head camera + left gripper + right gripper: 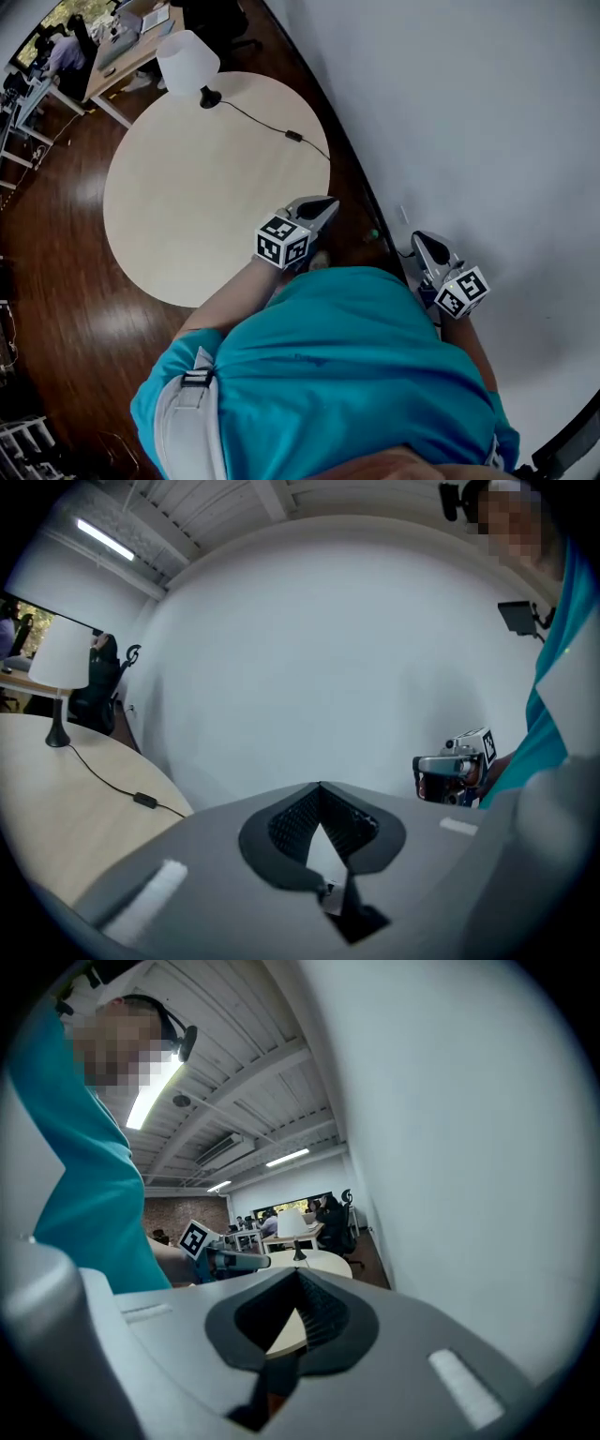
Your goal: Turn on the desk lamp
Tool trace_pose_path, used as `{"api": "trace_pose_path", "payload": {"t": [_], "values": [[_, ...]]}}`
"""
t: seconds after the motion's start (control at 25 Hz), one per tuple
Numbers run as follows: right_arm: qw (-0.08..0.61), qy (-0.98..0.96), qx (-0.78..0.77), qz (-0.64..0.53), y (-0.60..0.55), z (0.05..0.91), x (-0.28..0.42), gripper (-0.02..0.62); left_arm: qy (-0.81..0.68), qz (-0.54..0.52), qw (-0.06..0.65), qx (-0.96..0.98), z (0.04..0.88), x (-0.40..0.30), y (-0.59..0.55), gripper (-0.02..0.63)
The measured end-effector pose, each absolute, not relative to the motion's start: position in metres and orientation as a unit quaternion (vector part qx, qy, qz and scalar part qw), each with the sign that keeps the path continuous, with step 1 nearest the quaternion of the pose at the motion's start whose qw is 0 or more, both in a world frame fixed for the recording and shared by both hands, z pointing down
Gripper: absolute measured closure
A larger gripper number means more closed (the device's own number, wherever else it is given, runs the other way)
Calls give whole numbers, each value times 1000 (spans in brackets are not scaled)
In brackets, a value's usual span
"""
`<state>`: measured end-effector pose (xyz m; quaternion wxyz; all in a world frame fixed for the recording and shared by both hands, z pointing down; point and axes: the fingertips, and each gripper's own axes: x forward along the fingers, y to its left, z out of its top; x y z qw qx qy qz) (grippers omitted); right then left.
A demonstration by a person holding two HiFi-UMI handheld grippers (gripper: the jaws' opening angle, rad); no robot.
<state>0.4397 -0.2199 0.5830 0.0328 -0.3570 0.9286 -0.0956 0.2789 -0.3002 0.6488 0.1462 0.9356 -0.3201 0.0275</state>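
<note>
The desk lamp (188,62) stands at the far edge of the round tabletop (187,216), well apart from both grippers. Its cord (251,116) runs through a small dark block (293,136), probably an inline switch, though it is too small to be sure. The left gripper (326,203) and right gripper (418,238) hover by the person's body, jaws closed tip to tip on nothing. The lamp looks light and tippy. It seems safer to press the block down against the tabletop than to tug the limp cord.

Teal shirt (356,366), grey strap (187,427); left hand-held gripper (323,206) and right hand-held gripper (419,240) are grey, black-and-white marked.
</note>
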Motion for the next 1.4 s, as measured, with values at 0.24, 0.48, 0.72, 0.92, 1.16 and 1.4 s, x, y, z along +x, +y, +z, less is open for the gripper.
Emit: {"api": "trace_pose_path", "payload": {"t": [0.24, 0.48, 0.72, 0.92, 1.16, 1.4], "values": [[-19, 941, -320, -107, -337, 577, 366, 594, -371, 13, 199, 907, 683, 200, -404, 500], [-82, 949, -264, -152, -404, 605, 345, 594, -439, 43, 211, 872, 709, 170, -483, 500], [-55, 962, -213, -163, -437, 613, 347, 594, -489, 117, 204, 840, 744, 161, -528, 499], [-65, 964, -189, -177, -454, 642, 353, 594, -503, 203, 210, 813, 817, 156, -579, 500], [-69, 951, -226, -199, -473, 684, 367, 594, -518, 272, 207, 785, 903, 139, -639, 500], [-65, 935, -271, -221, -484, 709, 388, 594, -510, 287, 224, 779, 944, 139, -665, 500]]}}
